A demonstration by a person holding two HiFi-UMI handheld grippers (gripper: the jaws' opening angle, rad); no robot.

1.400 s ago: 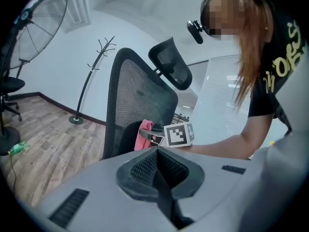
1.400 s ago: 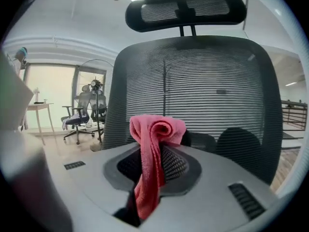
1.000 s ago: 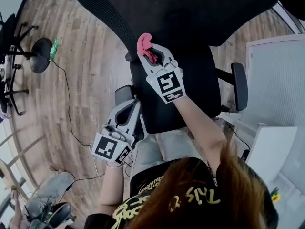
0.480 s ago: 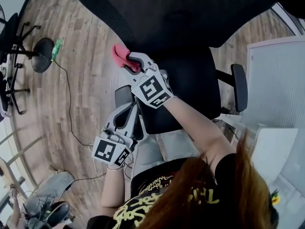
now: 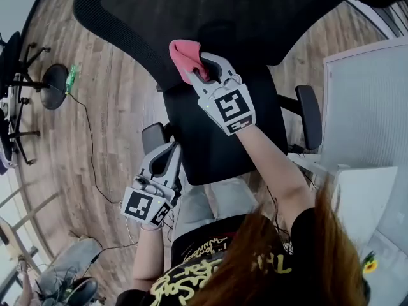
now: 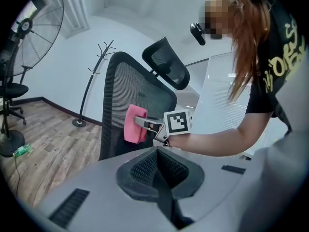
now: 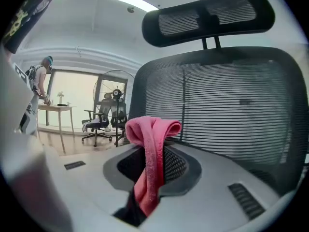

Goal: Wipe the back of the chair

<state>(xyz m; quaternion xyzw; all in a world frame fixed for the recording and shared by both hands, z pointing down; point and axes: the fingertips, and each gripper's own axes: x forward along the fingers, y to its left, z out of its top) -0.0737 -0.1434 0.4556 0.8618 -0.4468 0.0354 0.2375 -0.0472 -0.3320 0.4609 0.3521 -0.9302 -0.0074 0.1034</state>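
Observation:
The black mesh chair back (image 5: 191,11) fills the top of the head view, with the seat (image 5: 217,139) below it. My right gripper (image 5: 203,69) is shut on a pink cloth (image 5: 185,55) and holds it against the left part of the mesh. In the right gripper view the cloth (image 7: 152,144) hangs folded from the jaws, close to the mesh (image 7: 231,110) and below the headrest (image 7: 207,16). My left gripper (image 5: 171,150) is shut and holds nothing, low beside the seat. From it I see the cloth (image 6: 134,124) on the chair back (image 6: 125,81).
Armrests stick out at the left (image 5: 155,136) and right (image 5: 312,116) of the seat. A white partition panel (image 5: 363,107) stands on the right. A cable (image 5: 89,139) runs over the wooden floor. A standing fan (image 6: 34,23), a coat stand (image 6: 99,62) and other office chairs (image 7: 99,120) stand further off.
The right gripper with the cloth swung left off the edge of the back, then came back right and up onto the mesh. The left gripper stayed almost still.

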